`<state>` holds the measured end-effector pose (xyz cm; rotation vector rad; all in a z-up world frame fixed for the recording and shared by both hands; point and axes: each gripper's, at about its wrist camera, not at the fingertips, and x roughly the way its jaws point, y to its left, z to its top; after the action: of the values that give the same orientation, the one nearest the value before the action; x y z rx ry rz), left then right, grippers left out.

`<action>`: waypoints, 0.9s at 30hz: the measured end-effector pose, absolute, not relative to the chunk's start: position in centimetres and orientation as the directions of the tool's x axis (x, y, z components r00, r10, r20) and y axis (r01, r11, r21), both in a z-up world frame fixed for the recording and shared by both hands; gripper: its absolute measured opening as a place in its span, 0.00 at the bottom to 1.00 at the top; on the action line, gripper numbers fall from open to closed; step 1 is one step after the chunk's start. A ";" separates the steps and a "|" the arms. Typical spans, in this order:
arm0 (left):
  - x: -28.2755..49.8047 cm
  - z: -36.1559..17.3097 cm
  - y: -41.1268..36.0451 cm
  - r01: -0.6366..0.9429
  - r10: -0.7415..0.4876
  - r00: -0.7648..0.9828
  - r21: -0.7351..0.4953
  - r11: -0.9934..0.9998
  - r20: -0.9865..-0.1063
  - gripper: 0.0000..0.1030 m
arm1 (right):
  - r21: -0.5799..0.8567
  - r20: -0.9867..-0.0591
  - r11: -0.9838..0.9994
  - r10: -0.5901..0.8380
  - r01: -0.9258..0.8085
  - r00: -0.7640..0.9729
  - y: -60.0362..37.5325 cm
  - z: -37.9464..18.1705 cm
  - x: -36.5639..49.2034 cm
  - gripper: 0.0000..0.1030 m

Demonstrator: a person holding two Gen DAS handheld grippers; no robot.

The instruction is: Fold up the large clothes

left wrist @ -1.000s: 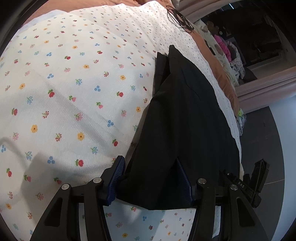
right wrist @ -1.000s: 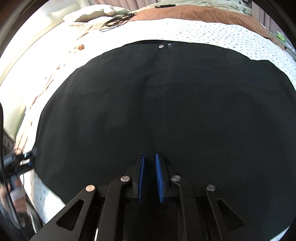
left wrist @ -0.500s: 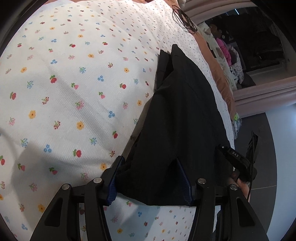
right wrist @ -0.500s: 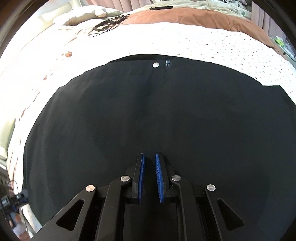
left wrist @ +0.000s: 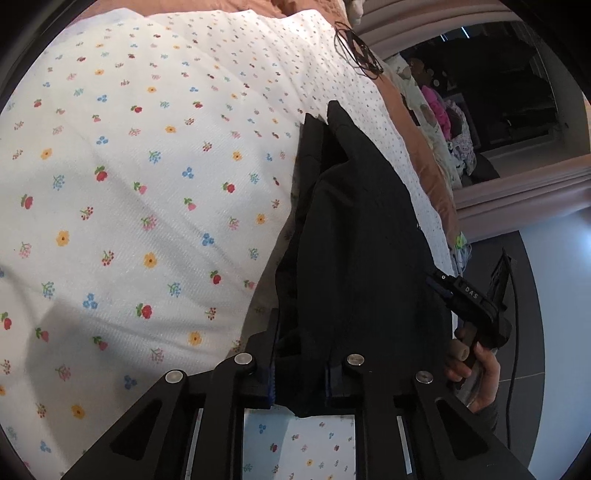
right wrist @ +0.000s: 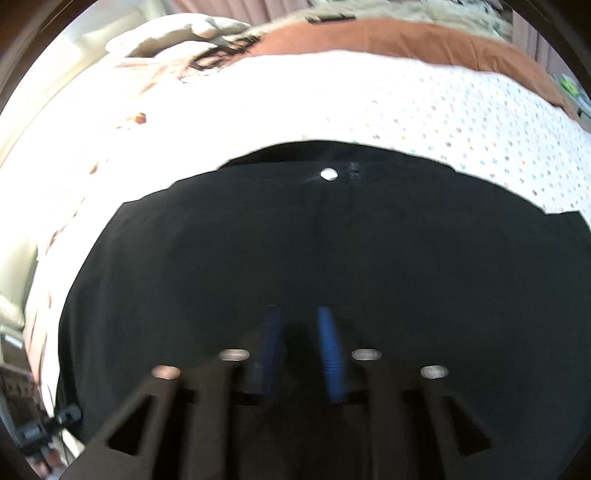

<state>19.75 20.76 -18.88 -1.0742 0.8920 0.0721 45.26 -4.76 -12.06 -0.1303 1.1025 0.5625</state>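
Garment: black trousers (left wrist: 362, 236) lie folded along their length on a bed, a long dark strip running away from the left wrist camera toward the far side of the mattress.
Waistband: seen from the right wrist camera, the same black trousers (right wrist: 332, 251) spread wide across the frame, with a silver button (right wrist: 329, 174) at the far edge.
Bedding: white sheet (left wrist: 147, 184) printed with small red, blue and yellow flowers covers the bed; a brown blanket (right wrist: 406, 37) lies beyond it, and a pale pillow (right wrist: 177, 33) sits at the far left corner.
Left claw: the left claw (left wrist: 299, 369) has just been closing and is now clenched on the near end of the trousers, dark cloth bunched between its blue pads (left wrist: 271, 384).
Right claw: the right claw (right wrist: 300, 343) has just been opening; its blue pads (right wrist: 328, 354) stand apart above the black cloth, released, with nothing pressed between them. The view is motion-blurred.
Hand: from the left wrist camera, a person's hand (left wrist: 476, 373) grips the handle of the other claw at the right edge of the bed, beside the trousers.
Background: a tangle of black cable (left wrist: 356, 51) rests on the sheet far from the trousers; a heap of coloured clothes (left wrist: 443, 122) shows past the bed's edge.
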 end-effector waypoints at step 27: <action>24.4 -6.4 16.5 -0.246 -0.381 0.745 -0.757 0.606 -0.547 0.13 | 0.389 -0.827 0.809 0.517 -0.440 0.220 -15.0 -11.7 31.7 0.27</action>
<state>24.36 16.53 -6.42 -0.9400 0.7545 -0.0876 31.69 -14.97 -11.67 0.0768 1.1749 0.6627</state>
